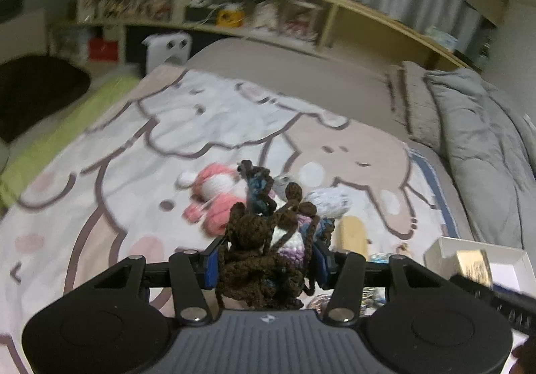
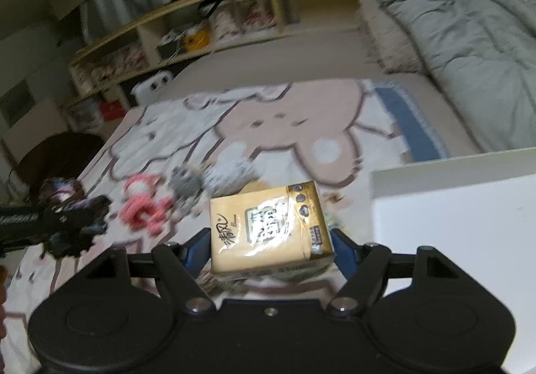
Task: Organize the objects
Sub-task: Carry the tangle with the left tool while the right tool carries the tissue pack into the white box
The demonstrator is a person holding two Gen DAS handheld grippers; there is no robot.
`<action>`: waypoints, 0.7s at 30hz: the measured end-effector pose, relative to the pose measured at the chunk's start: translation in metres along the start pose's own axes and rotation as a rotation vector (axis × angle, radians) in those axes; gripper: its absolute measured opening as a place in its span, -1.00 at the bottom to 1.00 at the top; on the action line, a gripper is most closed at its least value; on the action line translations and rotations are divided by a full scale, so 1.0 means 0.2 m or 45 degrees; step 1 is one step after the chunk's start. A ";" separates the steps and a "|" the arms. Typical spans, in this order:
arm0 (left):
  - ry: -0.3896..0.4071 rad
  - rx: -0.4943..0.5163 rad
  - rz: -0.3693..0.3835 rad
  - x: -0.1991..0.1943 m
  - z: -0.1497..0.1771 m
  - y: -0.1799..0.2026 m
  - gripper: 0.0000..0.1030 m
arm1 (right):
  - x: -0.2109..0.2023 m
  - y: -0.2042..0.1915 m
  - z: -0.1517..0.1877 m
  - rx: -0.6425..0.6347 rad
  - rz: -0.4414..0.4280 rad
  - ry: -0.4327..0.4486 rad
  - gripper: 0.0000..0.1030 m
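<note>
**Both tools loaded, white box off to the right**

Nearest our right-wrist lens, the right tool [image 2: 271, 248] is closed on a gold tissue pack [image 2: 269, 228], its blue pads against the pack's two short sides, so the pack's long axis runs across the gap between the fingers and its printed face tilts up toward us. It hangs above the bed, not resting on anything we can see.

What the coming move turns on, as we judge it: the white box [image 2: 452, 226] lies just to the right of the pack and a little ahead, its near wall standing between the two. The right tool is plainly the nearer one; from the left wrist view the same box [image 1: 445, 245] sits far off at the right edge.

Our left tool [image 1: 264, 260] is closed on a brown crochet doll [image 1: 258, 240], tangled yarn strands spilling over both fingers. Beyond it on the cartoon-print blanket [image 1: 134, 153] lie a pink crochet toy [image 1: 217, 196] and a grey-white one [image 1: 330, 203], close together.

Motion blur smears most of the bed. Small items under the left tool are half hidden by the doll and cannot be named. The box's floor is partly cut off by the frame, so we cannot tell all it holds.
</note>
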State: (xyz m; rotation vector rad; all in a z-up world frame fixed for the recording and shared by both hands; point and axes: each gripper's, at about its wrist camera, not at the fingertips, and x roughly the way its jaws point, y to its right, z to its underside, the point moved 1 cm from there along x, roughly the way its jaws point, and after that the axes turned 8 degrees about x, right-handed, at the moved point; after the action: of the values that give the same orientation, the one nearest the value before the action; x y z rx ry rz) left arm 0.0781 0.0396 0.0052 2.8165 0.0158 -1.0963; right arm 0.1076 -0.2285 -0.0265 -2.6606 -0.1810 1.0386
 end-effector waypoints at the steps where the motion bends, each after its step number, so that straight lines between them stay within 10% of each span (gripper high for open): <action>1: 0.008 0.024 0.011 0.00 -0.02 0.04 0.02 | -0.01 0.03 -0.02 0.010 0.017 0.014 0.46; 21: 0.011 0.352 0.355 0.21 -0.10 0.95 0.02 | -0.09 0.60 -0.26 0.071 0.266 0.147 0.47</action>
State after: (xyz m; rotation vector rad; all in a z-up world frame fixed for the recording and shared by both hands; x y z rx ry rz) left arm 0.1335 -0.1478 0.0115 2.9351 -0.5514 -1.0927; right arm 0.1305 -0.3580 -0.0149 -2.7229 0.1506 0.9292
